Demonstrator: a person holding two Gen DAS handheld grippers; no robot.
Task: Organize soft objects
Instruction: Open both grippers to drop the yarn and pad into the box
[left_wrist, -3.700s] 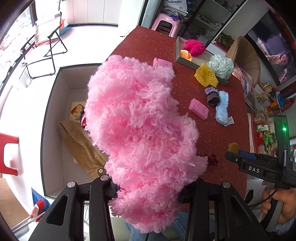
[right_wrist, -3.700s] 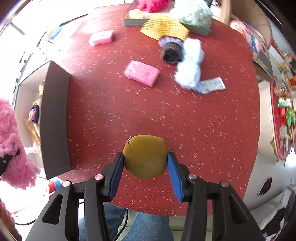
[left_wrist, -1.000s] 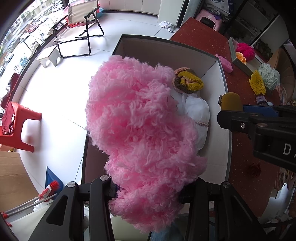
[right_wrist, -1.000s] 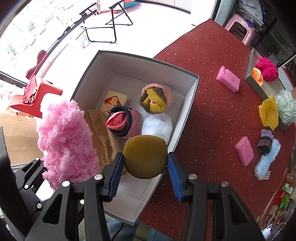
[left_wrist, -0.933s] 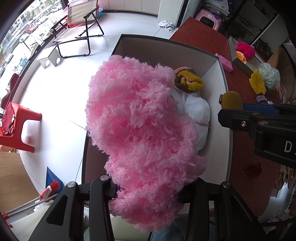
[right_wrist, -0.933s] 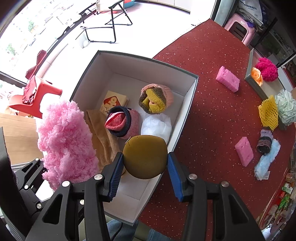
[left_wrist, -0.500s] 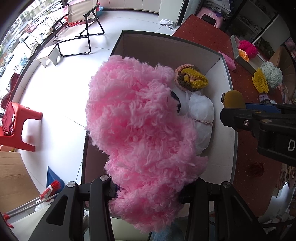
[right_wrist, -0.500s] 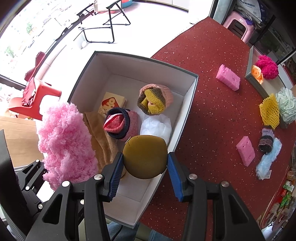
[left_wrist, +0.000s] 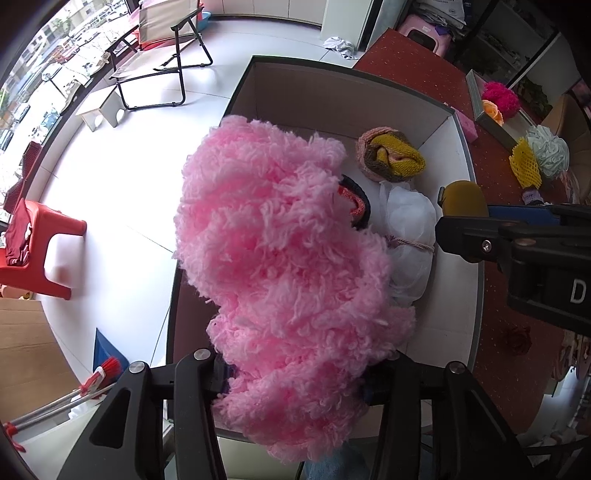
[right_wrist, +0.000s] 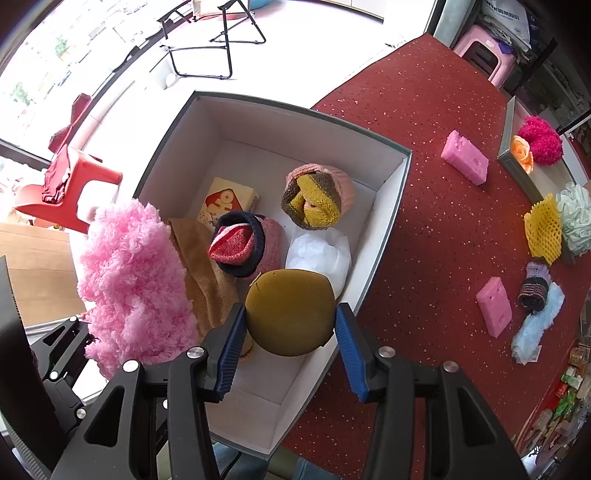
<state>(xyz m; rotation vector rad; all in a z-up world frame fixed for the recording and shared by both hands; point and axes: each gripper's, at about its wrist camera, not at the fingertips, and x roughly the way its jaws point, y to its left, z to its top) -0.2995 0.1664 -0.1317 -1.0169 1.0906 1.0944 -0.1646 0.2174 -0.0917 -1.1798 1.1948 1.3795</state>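
Note:
A big pink fluffy scarf (left_wrist: 288, 273) hangs between the fingers of my left gripper (left_wrist: 299, 369), over the near left part of the white box (left_wrist: 476, 258). The jaws are opening and the fluff hides the pads; the scarf still sits between them. My right gripper (right_wrist: 290, 332) is shut on an olive round sponge (right_wrist: 290, 310) above the box's (right_wrist: 391, 221) near right side. The box holds a yellow-brown knit roll (right_wrist: 317, 195), a red-navy knit roll (right_wrist: 240, 243), a white mesh puff (right_wrist: 317, 254), a tan cloth (right_wrist: 207, 273) and a small yellow packet (right_wrist: 227, 197).
On the red table (right_wrist: 424, 110) lie two pink sponges (right_wrist: 465, 157) (right_wrist: 493, 306), a yellow net (right_wrist: 543, 229), a pale green puff (right_wrist: 576, 218), a dark knit roll (right_wrist: 533, 284) and a light blue fluffy piece (right_wrist: 535, 325). A tray (right_wrist: 508, 147) holds a magenta pompom. A red stool (right_wrist: 74, 192) stands on the floor.
Both grippers came from over the table to over the box with their loads. In the last second they barely moved; the left fingers stand slightly wider, and the scarf has not dropped.

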